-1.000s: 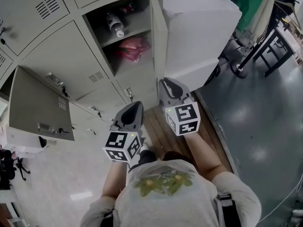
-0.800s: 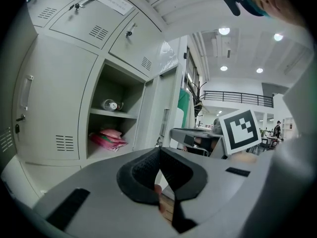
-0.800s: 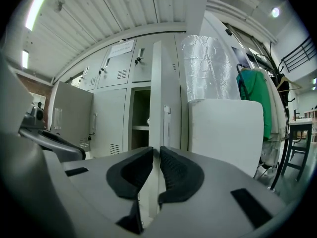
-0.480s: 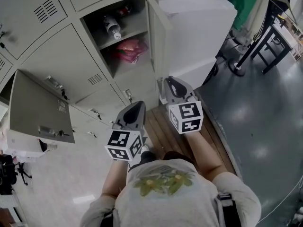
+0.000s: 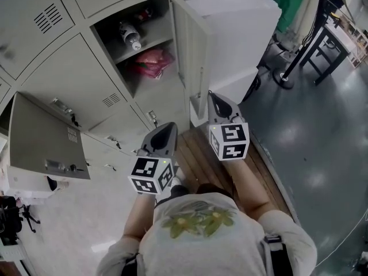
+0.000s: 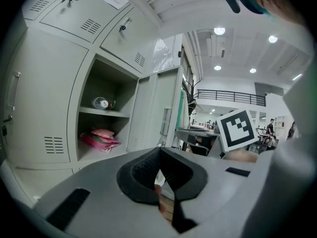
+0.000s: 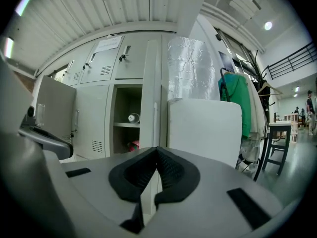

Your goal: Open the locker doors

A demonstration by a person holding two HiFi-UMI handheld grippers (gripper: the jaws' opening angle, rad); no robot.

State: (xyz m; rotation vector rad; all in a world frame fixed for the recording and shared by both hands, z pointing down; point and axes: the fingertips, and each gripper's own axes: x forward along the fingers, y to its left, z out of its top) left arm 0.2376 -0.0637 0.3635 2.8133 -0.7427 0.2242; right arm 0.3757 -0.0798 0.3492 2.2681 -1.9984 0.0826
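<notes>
Right gripper view puts the open locker door (image 7: 151, 83) dead ahead of the right hand-held gripper (image 7: 157, 152), edge-on and upright. Its jaws have just been closing and meet on nothing. The left hand-held gripper (image 6: 158, 153), likewise closed, sits farther away.

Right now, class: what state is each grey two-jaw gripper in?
Left gripper: closed, holding nothing.
Right gripper: has just closed, nothing between its jaws, pointing at the edge of the open pale grey metal locker door.
</notes>
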